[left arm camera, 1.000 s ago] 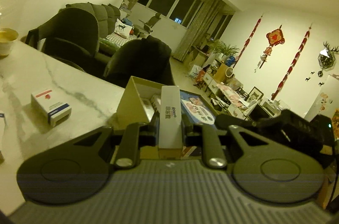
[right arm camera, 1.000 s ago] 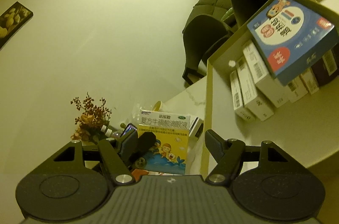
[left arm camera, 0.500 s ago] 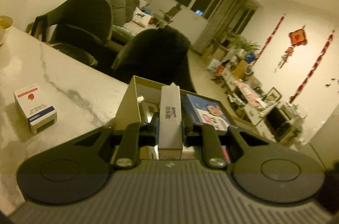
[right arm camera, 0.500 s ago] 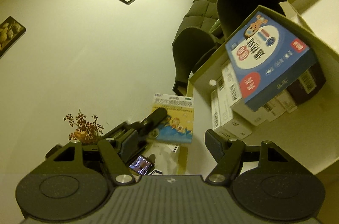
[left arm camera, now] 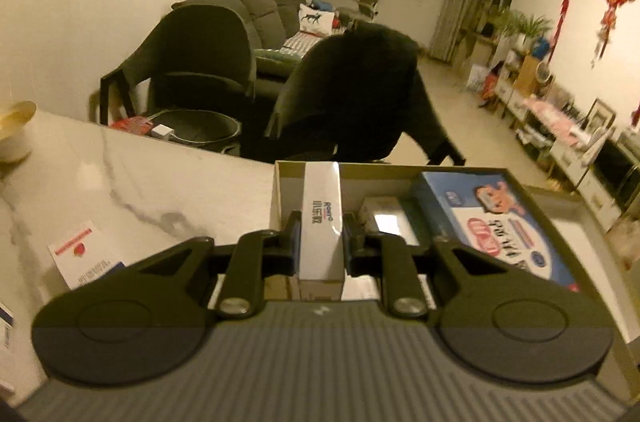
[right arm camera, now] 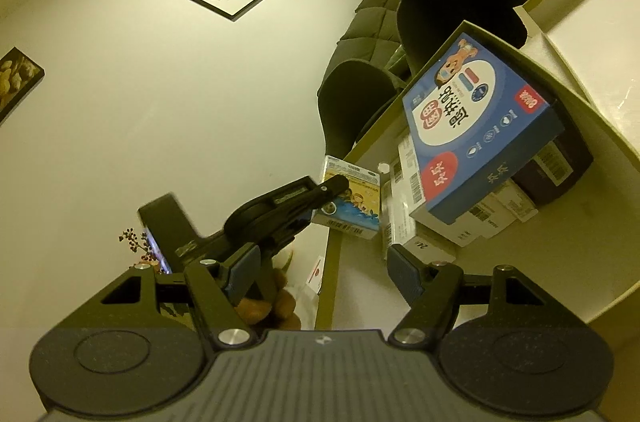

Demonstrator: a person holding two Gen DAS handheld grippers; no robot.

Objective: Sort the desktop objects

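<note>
My left gripper (left arm camera: 321, 236) is shut on a white medicine box (left arm camera: 322, 218) and holds it over the left end of the open cardboard box (left arm camera: 472, 169). In the right wrist view the same held box shows its yellow cartoon face (right arm camera: 352, 200) at the cardboard box's edge (right arm camera: 332, 262), with the left gripper on it. A large blue box (left arm camera: 492, 222) lies on several white boxes (right arm camera: 436, 234) inside. My right gripper (right arm camera: 322, 272) is open and empty, just in front of the cardboard box.
A white box with a red mark (left arm camera: 82, 256) lies on the marble table (left arm camera: 140, 182) at left. A cream bowl (left arm camera: 14, 132) stands far left. Dark chairs (left arm camera: 352, 90) stand behind the table. Dried flowers (right arm camera: 134, 246) stand left of the right gripper.
My left gripper has carried the white box forward over the cardboard box and tilted down. The right gripper has stayed open and shifted slightly.
</note>
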